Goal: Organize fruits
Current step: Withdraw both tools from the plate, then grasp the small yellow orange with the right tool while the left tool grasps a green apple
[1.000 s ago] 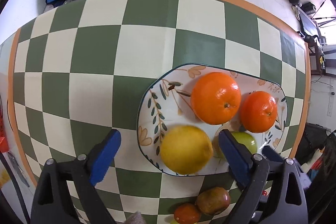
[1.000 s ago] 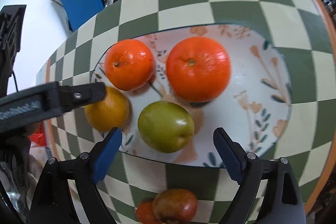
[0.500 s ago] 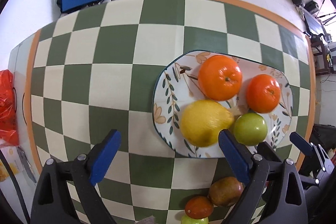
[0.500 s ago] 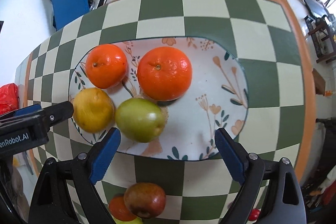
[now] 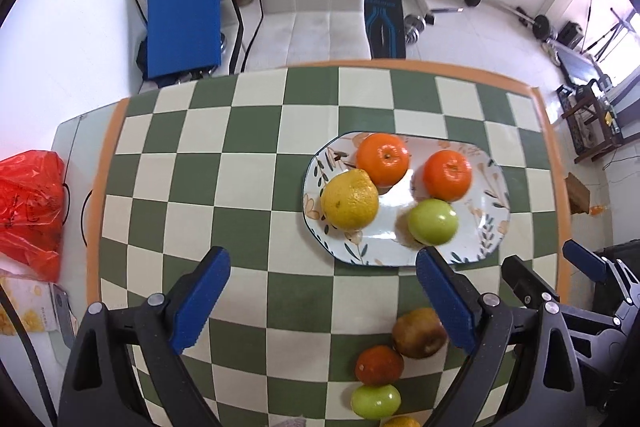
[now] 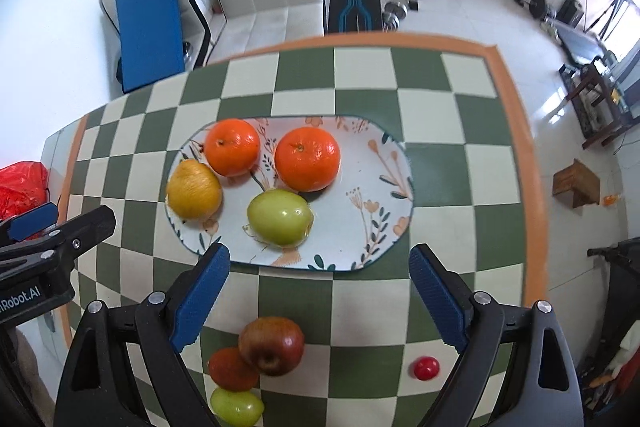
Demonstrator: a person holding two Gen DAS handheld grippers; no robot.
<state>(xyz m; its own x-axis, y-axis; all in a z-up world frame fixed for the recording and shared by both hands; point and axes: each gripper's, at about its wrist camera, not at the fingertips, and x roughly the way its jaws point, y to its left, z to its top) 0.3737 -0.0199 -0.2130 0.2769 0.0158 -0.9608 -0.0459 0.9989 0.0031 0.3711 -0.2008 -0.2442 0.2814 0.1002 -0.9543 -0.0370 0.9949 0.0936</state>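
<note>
Fruits (image 6: 293,159) sit grouped on the plate (image 6: 384,187); others wait by the counter's near edge; both grippers, left (image 5: 320,295) and right (image 6: 318,293), hover with jaws wide, empty.

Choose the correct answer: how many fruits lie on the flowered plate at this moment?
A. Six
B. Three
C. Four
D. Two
C: the flowered plate carries four fruits, namely two oranges, a yellow lemon and a green apple; the other fruits lie on the checkered table outside it.
</note>
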